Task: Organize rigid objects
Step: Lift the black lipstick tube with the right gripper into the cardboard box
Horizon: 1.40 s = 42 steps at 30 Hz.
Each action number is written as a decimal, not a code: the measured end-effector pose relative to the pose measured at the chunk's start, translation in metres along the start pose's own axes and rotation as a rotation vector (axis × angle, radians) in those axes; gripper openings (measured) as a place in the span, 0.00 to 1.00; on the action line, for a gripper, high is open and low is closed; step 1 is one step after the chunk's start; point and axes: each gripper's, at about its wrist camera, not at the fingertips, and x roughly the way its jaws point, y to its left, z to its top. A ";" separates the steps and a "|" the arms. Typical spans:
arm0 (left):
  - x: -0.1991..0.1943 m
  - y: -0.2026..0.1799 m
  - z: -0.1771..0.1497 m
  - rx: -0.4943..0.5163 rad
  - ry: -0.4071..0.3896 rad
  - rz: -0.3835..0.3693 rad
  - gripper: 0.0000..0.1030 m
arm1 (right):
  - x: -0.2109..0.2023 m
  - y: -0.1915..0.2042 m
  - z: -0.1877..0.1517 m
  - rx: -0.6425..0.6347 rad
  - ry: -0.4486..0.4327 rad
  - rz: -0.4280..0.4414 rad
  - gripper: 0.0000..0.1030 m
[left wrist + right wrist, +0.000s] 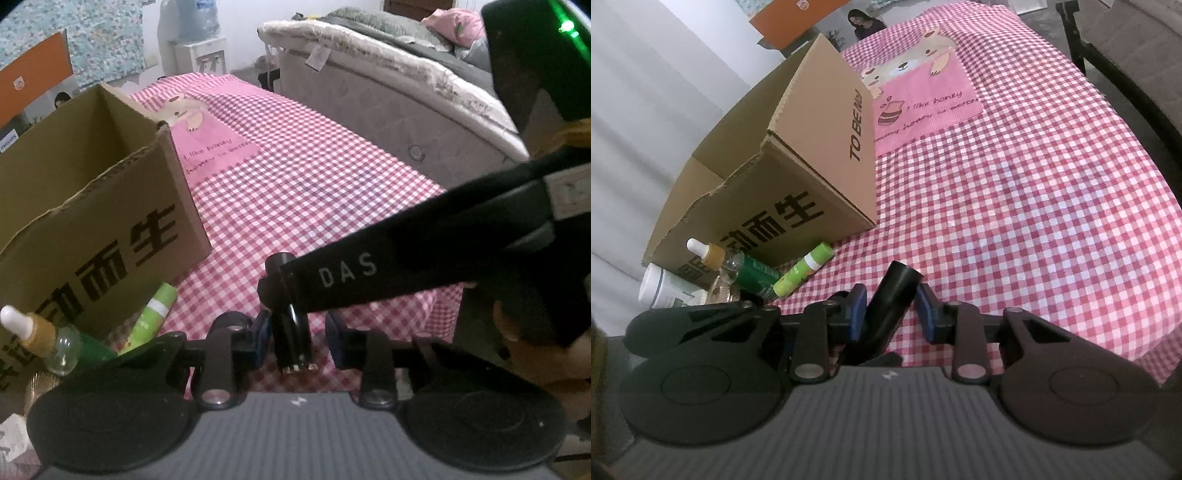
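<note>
A black cylinder [291,325] with a gold-rimmed near end sits over the pink checked tablecloth [314,177]. My left gripper [297,336] straddles its lower part. The left blue pad touches it, and a strip of cloth shows between it and the right pad. My right gripper [275,286] reaches in from the right and clamps the cylinder's far end. In the right wrist view the cylinder [894,291] leans across my right gripper [892,312], and both blue pads meet it.
An open cardboard box [798,177] stands on the left. At its near side lie a green tube [803,271], a dropper bottle [709,254], a green bottle [753,277] and a white jar [661,288]. A bed [388,99] runs along the right.
</note>
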 end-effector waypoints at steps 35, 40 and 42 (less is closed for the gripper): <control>-0.163 0.077 0.034 -0.146 -0.321 0.254 0.22 | -0.084 0.155 0.056 -0.297 -0.237 0.269 0.24; -0.151 0.142 0.054 -0.254 -0.223 0.248 0.22 | -0.037 0.199 0.112 -0.327 -0.121 0.311 0.24; -0.134 0.171 0.056 -0.297 -0.160 0.238 0.22 | -0.005 0.212 0.134 -0.313 -0.041 0.306 0.24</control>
